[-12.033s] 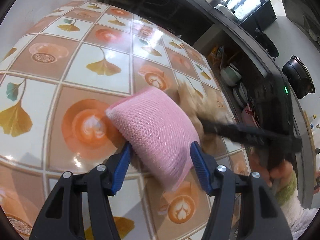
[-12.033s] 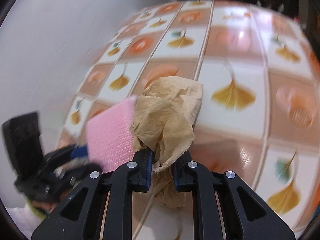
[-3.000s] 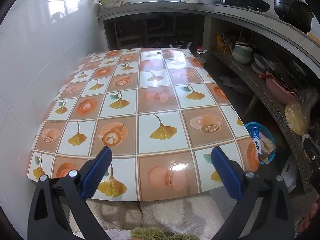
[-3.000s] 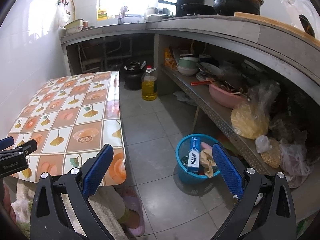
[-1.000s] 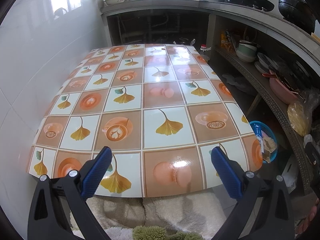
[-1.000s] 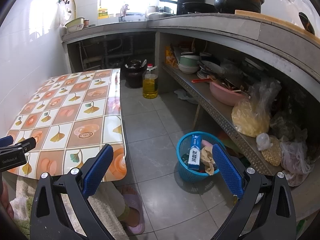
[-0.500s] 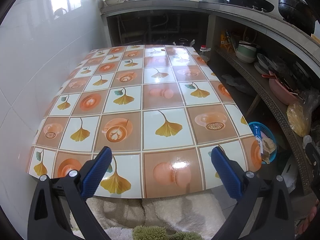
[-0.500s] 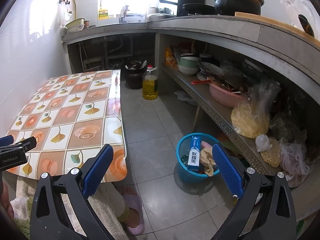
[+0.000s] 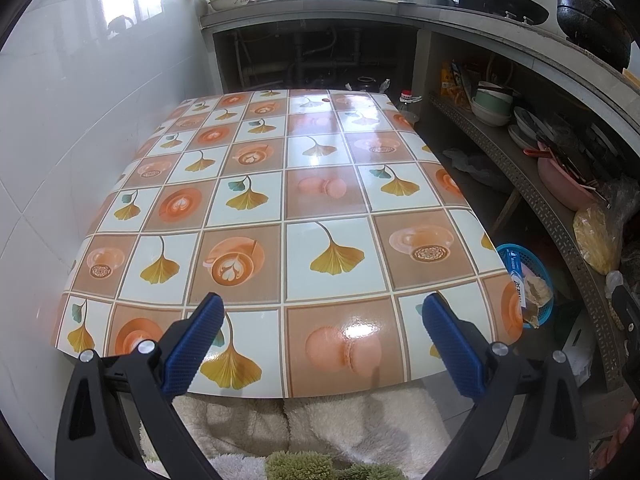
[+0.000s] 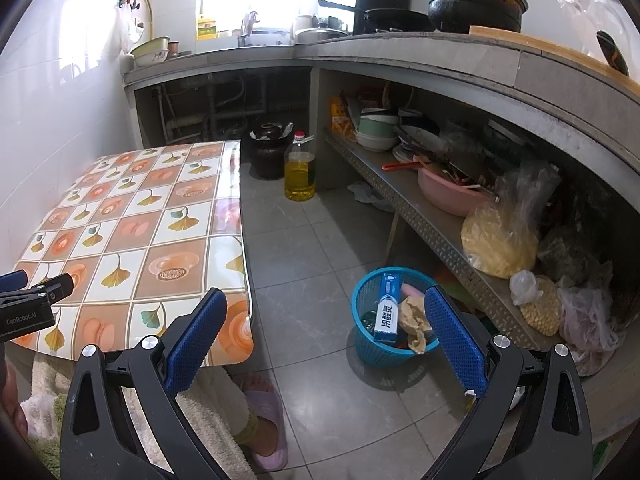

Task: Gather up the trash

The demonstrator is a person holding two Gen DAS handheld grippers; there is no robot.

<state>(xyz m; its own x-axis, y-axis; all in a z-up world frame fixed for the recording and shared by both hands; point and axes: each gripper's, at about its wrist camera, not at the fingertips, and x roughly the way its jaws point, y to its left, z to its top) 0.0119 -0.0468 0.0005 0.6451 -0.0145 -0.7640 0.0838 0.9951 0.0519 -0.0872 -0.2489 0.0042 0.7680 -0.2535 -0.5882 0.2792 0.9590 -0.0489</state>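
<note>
A blue mesh basket stands on the floor to the right of the table; in it lie a blue-and-white toothpaste box, crumpled brown paper and a bit of pink. The basket also shows past the table's right edge in the left wrist view. My left gripper hangs open over the near edge of the patterned table, nothing between its fingers. My right gripper is open above the floor, left of the basket. The left gripper's tip shows at the far left of the right wrist view.
A low shelf under the counter holds bowls, a pink basin and plastic bags. An oil bottle and a dark pot stand on the floor. A person's slippered foot is beside the table. White tiled wall on the left.
Over twelve seconds the pink sponge and the brown paper have left my grippers; both stand open. In the last second the views barely shift.
</note>
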